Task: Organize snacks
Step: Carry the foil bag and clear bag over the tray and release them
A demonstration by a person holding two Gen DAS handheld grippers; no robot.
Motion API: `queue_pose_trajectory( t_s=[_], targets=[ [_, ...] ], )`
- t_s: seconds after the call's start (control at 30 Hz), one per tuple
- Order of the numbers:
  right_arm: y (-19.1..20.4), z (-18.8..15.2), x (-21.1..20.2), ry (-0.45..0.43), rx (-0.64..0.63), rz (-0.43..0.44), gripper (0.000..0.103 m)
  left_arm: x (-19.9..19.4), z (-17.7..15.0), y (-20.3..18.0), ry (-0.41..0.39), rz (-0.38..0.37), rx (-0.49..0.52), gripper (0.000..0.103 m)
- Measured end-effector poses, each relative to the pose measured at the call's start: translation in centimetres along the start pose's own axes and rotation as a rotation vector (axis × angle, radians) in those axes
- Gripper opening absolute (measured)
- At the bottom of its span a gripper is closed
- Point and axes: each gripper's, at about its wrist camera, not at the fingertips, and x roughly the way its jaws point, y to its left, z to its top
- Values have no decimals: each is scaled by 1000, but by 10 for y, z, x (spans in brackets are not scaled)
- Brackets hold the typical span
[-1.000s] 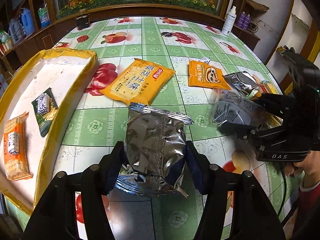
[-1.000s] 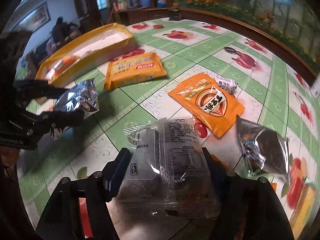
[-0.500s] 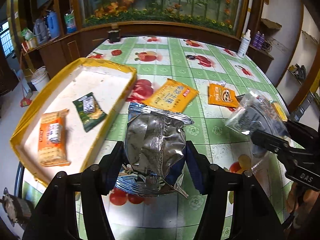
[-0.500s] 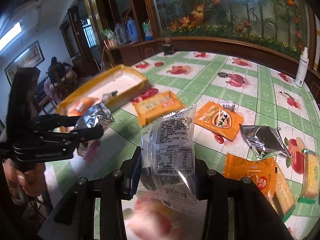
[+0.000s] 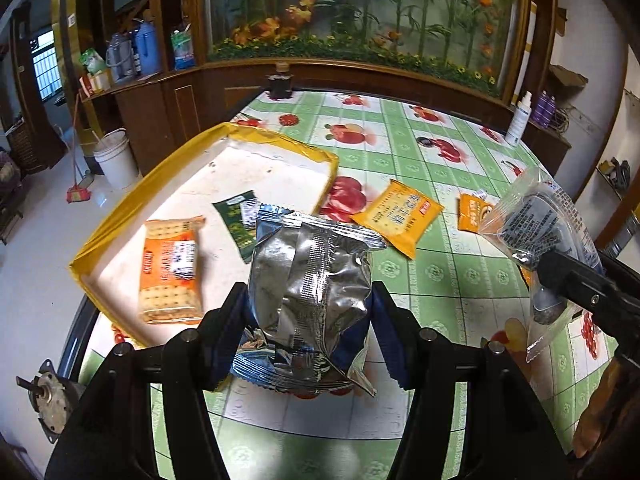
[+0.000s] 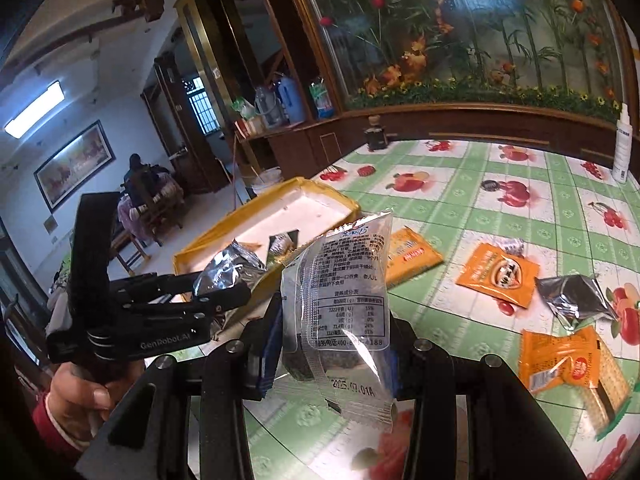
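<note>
My left gripper (image 5: 306,320) is shut on a silver foil snack bag (image 5: 308,280) and holds it in the air near the right edge of the yellow-rimmed tray (image 5: 280,142). In the tray lie an orange cracker pack (image 5: 170,270) and a dark green packet (image 5: 240,220). My right gripper (image 6: 330,344) is shut on a clear plastic snack packet (image 6: 348,304) and holds it above the table, to the right of the left gripper (image 6: 216,296). The clear packet also shows in the left wrist view (image 5: 540,232).
On the fruit-print tablecloth lie a yellow packet (image 5: 400,216), an orange packet (image 6: 498,274), a dark foil bag (image 6: 572,300), an orange wafer pack (image 6: 560,364) and a cracker pack (image 6: 608,392). A white spray bottle (image 6: 622,148) and a dark jar (image 5: 279,82) stand at the far edge.
Both grippers have risen from the table with their packets and moved left toward the tray. More of the room is in view now.
</note>
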Motion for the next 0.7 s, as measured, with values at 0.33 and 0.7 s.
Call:
queue_pose_trajectory(
  t_s=[0.33, 0.7],
  targets=[
    [23, 13, 23, -6, 9, 25, 42, -1, 1, 37, -18, 39, -73, 59],
    [42, 21, 57, 32, -9, 34, 42, 6, 1, 66, -23, 89, -128, 59]
  ],
)
